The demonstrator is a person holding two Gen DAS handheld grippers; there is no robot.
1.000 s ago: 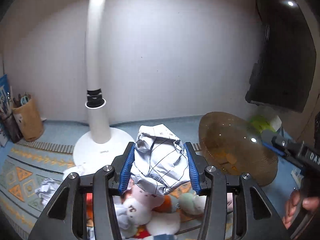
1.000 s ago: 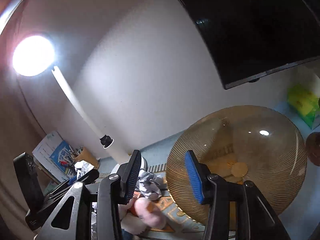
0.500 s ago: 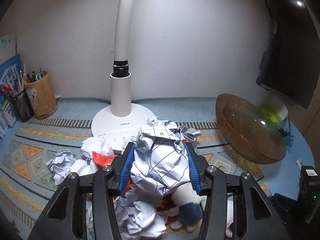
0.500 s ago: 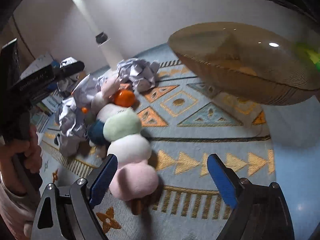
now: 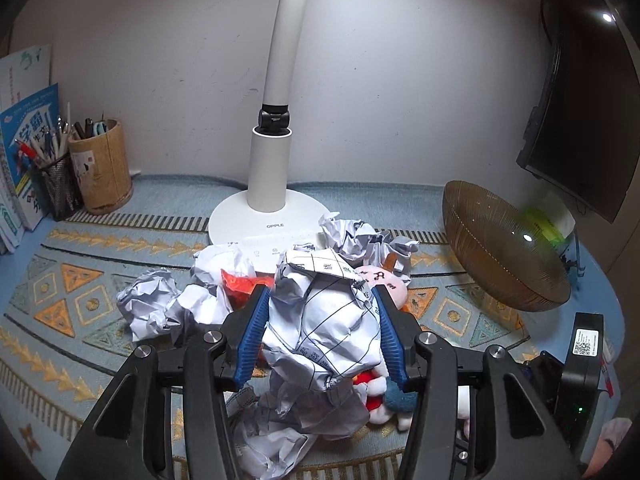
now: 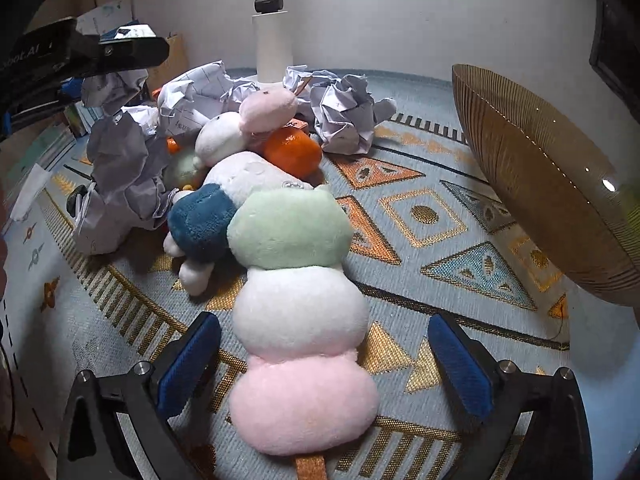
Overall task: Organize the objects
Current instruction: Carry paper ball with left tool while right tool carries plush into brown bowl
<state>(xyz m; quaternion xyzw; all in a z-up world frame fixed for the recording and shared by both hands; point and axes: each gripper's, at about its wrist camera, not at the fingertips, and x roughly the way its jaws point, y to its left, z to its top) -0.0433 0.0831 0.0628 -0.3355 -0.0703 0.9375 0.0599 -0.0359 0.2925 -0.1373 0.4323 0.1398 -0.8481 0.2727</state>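
Tabletop mat (image 6: 424, 216) patterned; bowl (image 6: 540, 184) at three o'clock. Left gripper (image 5: 320, 332) jaws grip paper ball (image 5: 324, 320), easing apart; right gripper (image 6: 320, 360) jaws, narrower earlier, widening around dango plush (image 6: 300, 320).

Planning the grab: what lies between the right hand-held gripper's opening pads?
Right wrist view: the pink end of the plush dumpling skewer, untouched by the pads.

White lamp (image 5: 269, 176), pen holders (image 5: 100, 168) (two), monitor (image 5: 580, 92).
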